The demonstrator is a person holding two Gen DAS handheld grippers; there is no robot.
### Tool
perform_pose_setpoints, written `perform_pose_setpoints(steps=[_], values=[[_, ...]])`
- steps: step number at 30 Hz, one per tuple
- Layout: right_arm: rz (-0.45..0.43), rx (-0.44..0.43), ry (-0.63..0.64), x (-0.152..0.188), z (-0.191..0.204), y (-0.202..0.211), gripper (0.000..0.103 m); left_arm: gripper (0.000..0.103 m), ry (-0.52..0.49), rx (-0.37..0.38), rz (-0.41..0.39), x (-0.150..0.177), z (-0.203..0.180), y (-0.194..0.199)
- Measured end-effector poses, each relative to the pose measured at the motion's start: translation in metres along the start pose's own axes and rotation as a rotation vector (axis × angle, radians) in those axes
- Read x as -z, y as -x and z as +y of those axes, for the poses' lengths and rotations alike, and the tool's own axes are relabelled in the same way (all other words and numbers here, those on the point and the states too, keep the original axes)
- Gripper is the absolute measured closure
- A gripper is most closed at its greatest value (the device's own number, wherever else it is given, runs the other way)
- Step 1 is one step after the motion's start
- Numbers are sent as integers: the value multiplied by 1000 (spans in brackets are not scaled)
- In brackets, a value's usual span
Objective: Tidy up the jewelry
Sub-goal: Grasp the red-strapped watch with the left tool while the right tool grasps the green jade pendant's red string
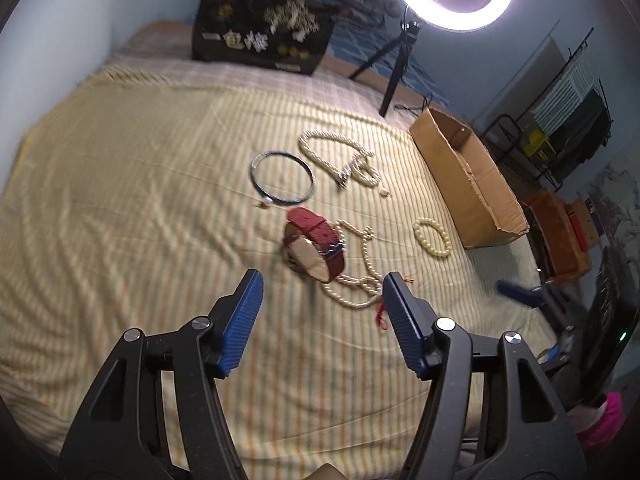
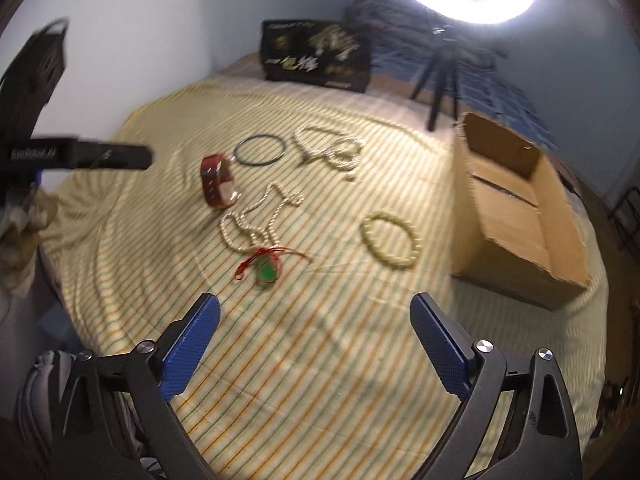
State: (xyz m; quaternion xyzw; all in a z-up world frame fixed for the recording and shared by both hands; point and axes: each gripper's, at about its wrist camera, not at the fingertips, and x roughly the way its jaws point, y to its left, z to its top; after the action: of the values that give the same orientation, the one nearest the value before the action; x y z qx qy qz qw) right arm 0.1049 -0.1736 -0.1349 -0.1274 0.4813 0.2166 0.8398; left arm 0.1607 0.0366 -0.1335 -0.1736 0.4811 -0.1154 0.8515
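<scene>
While both grippers hover over the striped sheet (image 2: 320, 360), neither holds anything. Left gripper (image 1: 322, 292) jaws spread, just near of the watch (image 1: 312, 246) and the loose pearl strand (image 1: 360, 280). Far of the watch lies a dark bangle (image 1: 282, 178), right of it a pearl necklace (image 1: 340, 156). Green pendant on red cord (image 2: 266, 268) sits near of the strand. Bead bracelet (image 2: 392, 242) lies further right, beside the open cardboard box (image 2: 520, 216). Right gripper (image 2: 316, 320) jaws spread wide, near of the pendant.
</scene>
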Motion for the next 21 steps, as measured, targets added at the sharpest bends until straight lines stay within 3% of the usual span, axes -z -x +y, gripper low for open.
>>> perform_pose_setpoints(steps=[4, 7, 18, 21], values=[[27, -18, 16, -3, 7, -15, 21, 39, 26, 3, 42, -10, -5, -18], [43, -27, 28, -5, 11, -24, 32, 39, 20, -27, 58, -16, -11, -32], [74, -51, 67, -6, 21, -50, 46, 39, 41, -125, 103, -18, -12, -70], [93, -74, 52, -9, 20, -62, 57, 41, 44, -147, 105, -18, -9, -73]])
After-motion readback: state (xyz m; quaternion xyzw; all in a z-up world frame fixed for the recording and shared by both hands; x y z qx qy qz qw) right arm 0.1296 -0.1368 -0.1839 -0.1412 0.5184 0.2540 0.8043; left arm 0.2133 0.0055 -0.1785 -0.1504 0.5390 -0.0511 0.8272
